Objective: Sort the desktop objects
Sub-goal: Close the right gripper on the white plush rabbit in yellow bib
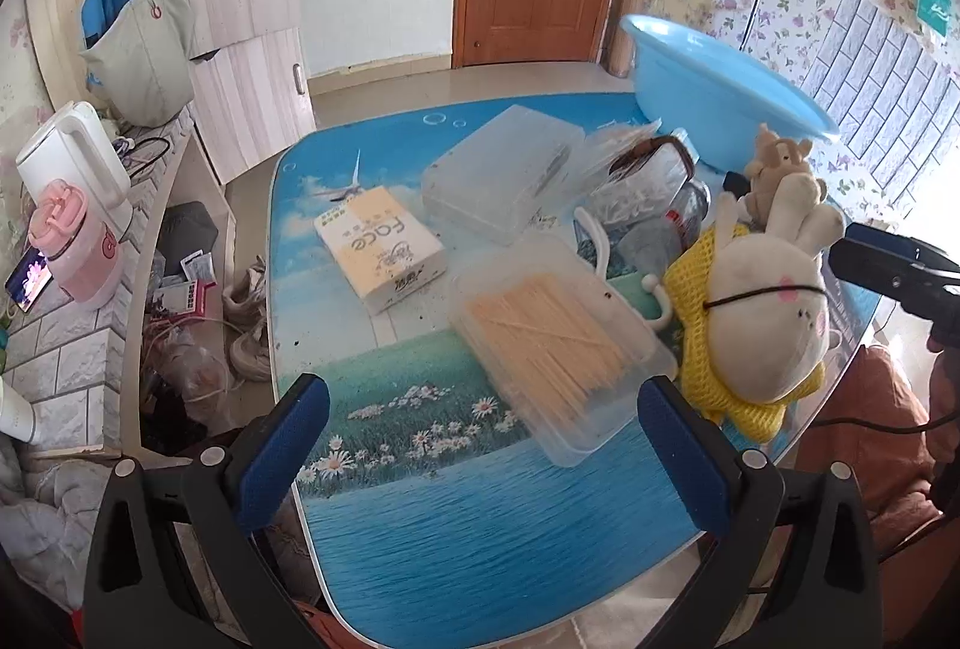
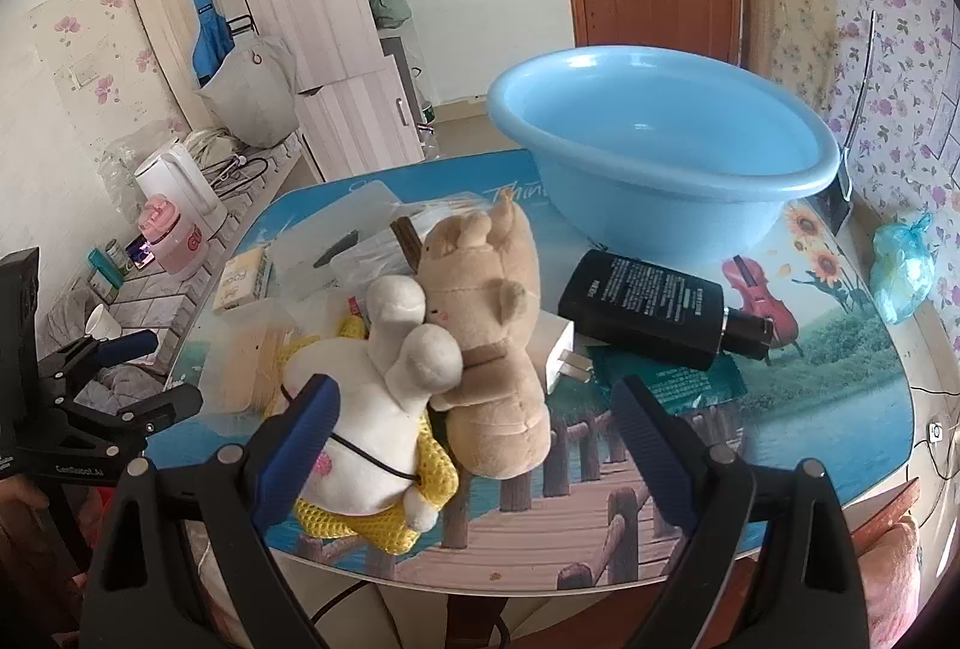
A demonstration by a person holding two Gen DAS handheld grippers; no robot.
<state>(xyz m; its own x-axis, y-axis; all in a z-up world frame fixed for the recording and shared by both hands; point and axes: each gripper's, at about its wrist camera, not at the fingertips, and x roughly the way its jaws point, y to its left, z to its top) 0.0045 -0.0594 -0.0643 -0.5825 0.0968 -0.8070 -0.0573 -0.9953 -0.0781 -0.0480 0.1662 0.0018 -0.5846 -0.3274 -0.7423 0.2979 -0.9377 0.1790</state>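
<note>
My left tongs (image 1: 483, 445) stand wide with nothing between the blue pads (image 1: 282, 454), hanging tilted down over the near edge of the table (image 1: 480, 547); just ahead of them, reaching toward the gap, lies a clear box of wooden sticks (image 1: 558, 343); further ahead and a little left sits a tissue pack (image 1: 381, 253), and beyond it a clear lidded box (image 1: 498, 172). My right tongs (image 2: 474, 448) are wide as well and grip nothing; directly ahead of them, with its lower part between the two pads but not pressed, lies a white plush rabbit (image 2: 366, 409) on a yellow knitted cloth (image 2: 372, 520); leaning against the rabbit's right side, also ahead between the fingers, is a tan plush bear (image 2: 492, 337). Ahead and to the right of these tongs lies a black flat bottle (image 2: 648, 307), with a white charger plug (image 2: 561, 349) just beside the bear; well beyond stands a blue basin (image 2: 660, 133), touching none of the toys.
</note>
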